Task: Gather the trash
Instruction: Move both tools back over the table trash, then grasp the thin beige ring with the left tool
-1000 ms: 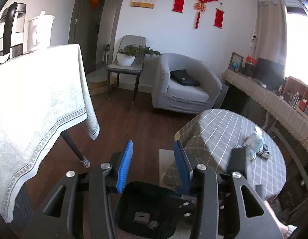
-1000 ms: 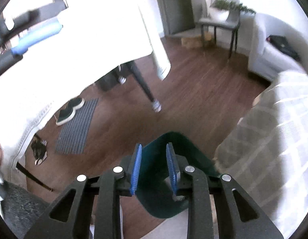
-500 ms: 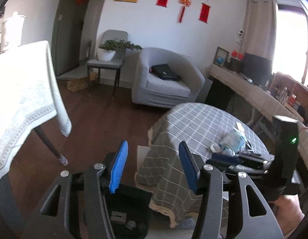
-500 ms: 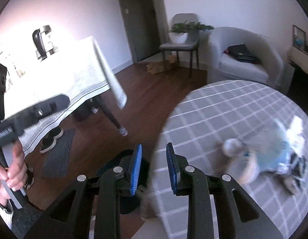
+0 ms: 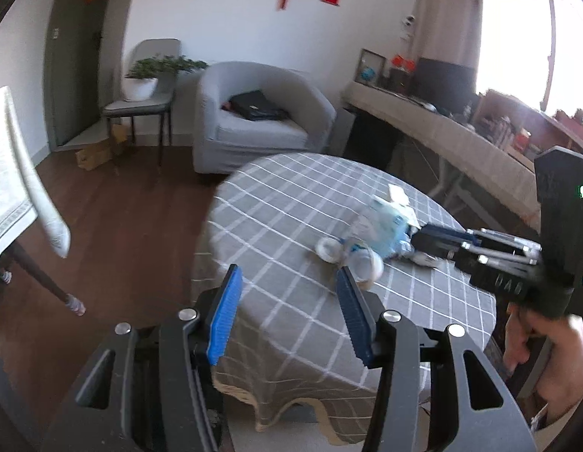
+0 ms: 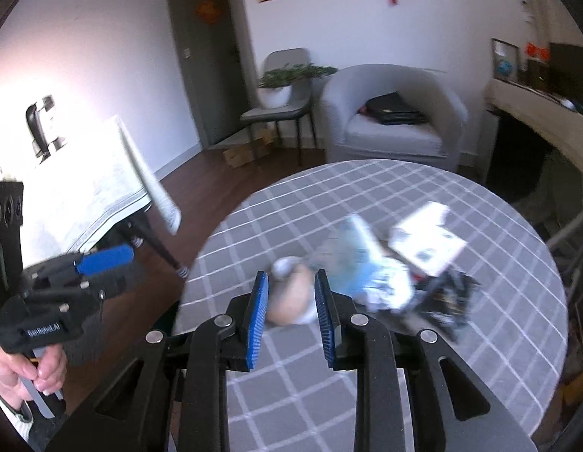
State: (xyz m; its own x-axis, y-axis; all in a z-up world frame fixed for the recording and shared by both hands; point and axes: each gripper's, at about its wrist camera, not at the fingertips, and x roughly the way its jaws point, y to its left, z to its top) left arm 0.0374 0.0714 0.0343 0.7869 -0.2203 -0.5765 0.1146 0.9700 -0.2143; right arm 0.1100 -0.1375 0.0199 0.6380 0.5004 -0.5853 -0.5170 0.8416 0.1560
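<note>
A pile of trash lies on the round table with the grey checked cloth (image 5: 291,203) (image 6: 404,188): a blue-and-white wrapper (image 5: 385,226) (image 6: 351,252), a white paper (image 6: 427,241), a black wrapper (image 6: 446,297) and a crumpled pale cup (image 5: 363,263) (image 6: 291,301). My left gripper (image 5: 287,275) (image 6: 103,260) hangs over the table's near left edge. Its jaws are closing with nothing between them. My right gripper (image 6: 291,275) (image 5: 434,237) points at the pile, just short of the pale cup. It stands narrowly open and holds nothing.
A grey armchair (image 5: 253,113) with a black bag stands behind the round table, beside a chair with a potted plant (image 5: 148,79). A white-clothed table (image 6: 84,196) is at the left, a long counter (image 5: 442,128) at the right. A cardboard box (image 5: 91,154) sits on the wooden floor.
Both grippers have swung up from the dark bin on the floor to the round table. The bin has left view. The trash pile now lies close in front of the right gripper.
</note>
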